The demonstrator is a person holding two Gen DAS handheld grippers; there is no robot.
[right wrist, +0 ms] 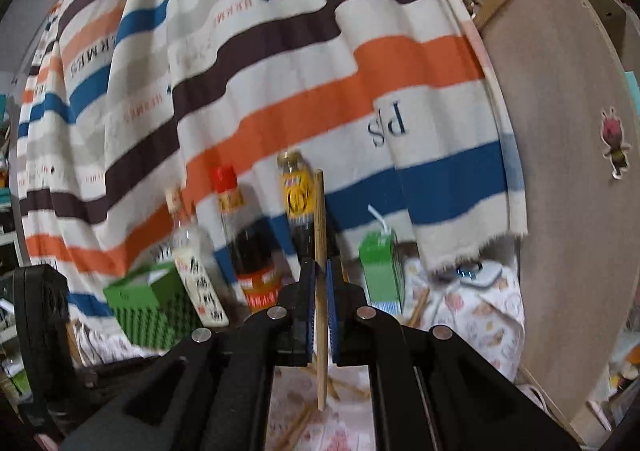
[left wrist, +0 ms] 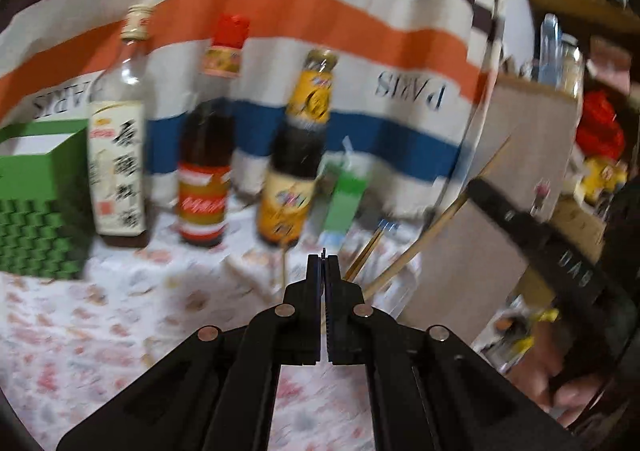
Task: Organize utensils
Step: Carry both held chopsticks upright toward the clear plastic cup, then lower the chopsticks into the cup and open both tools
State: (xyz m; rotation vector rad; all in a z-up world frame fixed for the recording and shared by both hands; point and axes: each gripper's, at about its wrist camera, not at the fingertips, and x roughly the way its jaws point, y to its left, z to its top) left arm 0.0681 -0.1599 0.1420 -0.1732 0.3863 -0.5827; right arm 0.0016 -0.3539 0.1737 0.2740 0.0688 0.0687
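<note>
While the right gripper [right wrist: 320,271] is clamping 1 wooden chopstick [right wrist: 319,235] between its blue pads [right wrist: 331,315], the stick is standing nearly upright, its top poking out toward 12 o'clock and its lower end hanging above the patterned tablecloth [right wrist: 472,315]. More loose chopsticks [right wrist: 298,425] are lying scattered at 6 o'clock below it. To do this step well, I judge the grip should be staying firm and the stick vertical, so it is not pivoting between the pads. The left gripper [left wrist: 324,263] is sitting with its jaws together, apparently on nothing, though blur leaves that unsure. 3 sauce bottles [right wrist: 256,251] and a green drink carton [right wrist: 380,271] are standing near, at 11 and 1 o'clock.
</note>
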